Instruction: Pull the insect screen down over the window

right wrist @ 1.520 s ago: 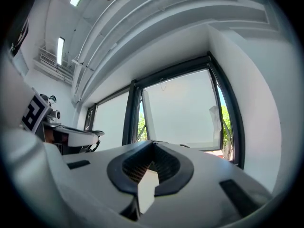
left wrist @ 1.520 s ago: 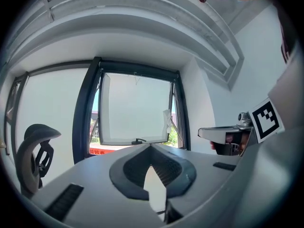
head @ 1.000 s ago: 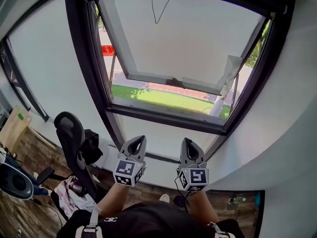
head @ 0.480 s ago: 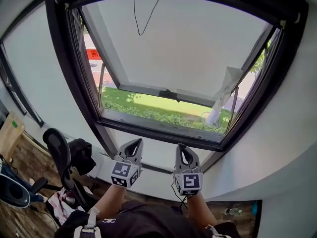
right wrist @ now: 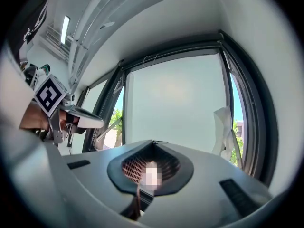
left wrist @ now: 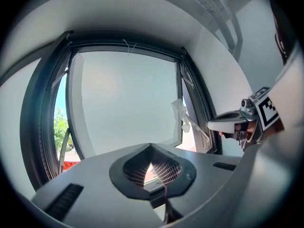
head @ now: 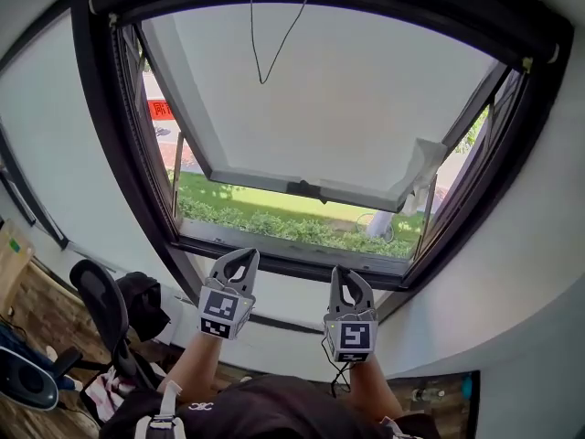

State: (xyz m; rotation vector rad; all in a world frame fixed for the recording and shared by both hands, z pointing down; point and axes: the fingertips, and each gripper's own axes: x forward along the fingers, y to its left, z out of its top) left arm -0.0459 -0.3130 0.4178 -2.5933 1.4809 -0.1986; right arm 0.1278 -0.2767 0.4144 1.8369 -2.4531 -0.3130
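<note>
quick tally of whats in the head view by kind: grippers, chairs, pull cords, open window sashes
grey handheld grippers: 2, left gripper and right gripper, tongs shut and empty
black office chair: 1
thin dark pull cord loop: 1
open frosted window sash: 1
total: 5

The window frame (head: 128, 154) was black, its tilted sash (head: 347, 99) pale grey-white. Outside showed a green lawn (head: 265, 213) and a red sign (head: 162, 110). The left gripper (head: 239, 256) and right gripper (head: 344, 273) were grey, with black-and-white square-patterned cubes. The office chair (head: 96, 288) was black.
</note>
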